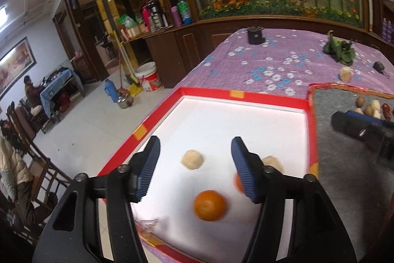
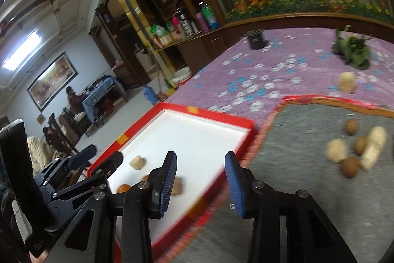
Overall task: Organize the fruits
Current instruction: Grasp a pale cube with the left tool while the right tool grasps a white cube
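A red-rimmed white tray (image 1: 246, 93) holds an orange (image 1: 209, 205), a second orange half hidden behind my finger, and two beige round fruits (image 1: 192, 159). My left gripper (image 1: 195, 152) is open and empty above the tray. My right gripper (image 2: 200, 165) is open and empty over the tray's right rim (image 2: 221, 115). A grey mat (image 2: 307, 176) to the right holds brown round fruits (image 2: 349, 167) and beige pieces (image 2: 336, 150). One beige fruit (image 2: 347, 82) lies on the purple cloth. The left gripper also shows in the right wrist view (image 2: 98, 157).
A purple flowered cloth (image 1: 270, 61) covers the table. A green leafy vegetable (image 1: 339, 51) and a black cylinder (image 1: 255, 35) stand at the back. The table's left edge drops to the floor, with buckets and a person seated further off.
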The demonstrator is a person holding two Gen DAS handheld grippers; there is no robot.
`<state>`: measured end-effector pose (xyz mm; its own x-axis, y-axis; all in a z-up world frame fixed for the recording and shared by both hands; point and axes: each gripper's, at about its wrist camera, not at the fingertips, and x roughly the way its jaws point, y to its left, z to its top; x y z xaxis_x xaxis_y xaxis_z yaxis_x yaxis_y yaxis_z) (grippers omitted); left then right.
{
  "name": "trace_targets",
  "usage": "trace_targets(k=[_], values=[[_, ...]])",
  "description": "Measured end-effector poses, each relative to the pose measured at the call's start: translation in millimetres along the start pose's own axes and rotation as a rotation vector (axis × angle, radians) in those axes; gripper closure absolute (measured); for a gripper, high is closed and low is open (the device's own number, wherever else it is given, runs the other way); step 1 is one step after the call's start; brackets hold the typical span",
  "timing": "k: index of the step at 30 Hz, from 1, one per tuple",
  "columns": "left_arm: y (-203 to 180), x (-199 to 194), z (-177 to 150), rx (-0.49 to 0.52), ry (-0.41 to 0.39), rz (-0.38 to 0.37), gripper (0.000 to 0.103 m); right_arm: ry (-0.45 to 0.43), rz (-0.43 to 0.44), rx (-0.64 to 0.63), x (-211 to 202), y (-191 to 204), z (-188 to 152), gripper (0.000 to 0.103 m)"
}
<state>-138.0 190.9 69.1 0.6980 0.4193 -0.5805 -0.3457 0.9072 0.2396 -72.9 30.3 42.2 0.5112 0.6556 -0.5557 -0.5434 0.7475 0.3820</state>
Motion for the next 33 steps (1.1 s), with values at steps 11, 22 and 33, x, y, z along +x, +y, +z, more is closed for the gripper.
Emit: trace_targets(k=[11,22,33], values=[[-98.7,-32.4,20.0,0.18,-0.036,-0.289,0.042,-0.134,-0.37,0.178,-141.9,-163.1,-2.3,0.063],[-178.3,-26.8,26.7,0.293,0.059,-0.456,0.042,0.057,-0.489,0.211,-137.6,-224.6,-1.8,0.063],[-225.0,-4.7,45.9,0.36,0.143,-0.592,0.042,0.134,-0.491,0.107,-91.4,-216.5,-2.1,0.063]])
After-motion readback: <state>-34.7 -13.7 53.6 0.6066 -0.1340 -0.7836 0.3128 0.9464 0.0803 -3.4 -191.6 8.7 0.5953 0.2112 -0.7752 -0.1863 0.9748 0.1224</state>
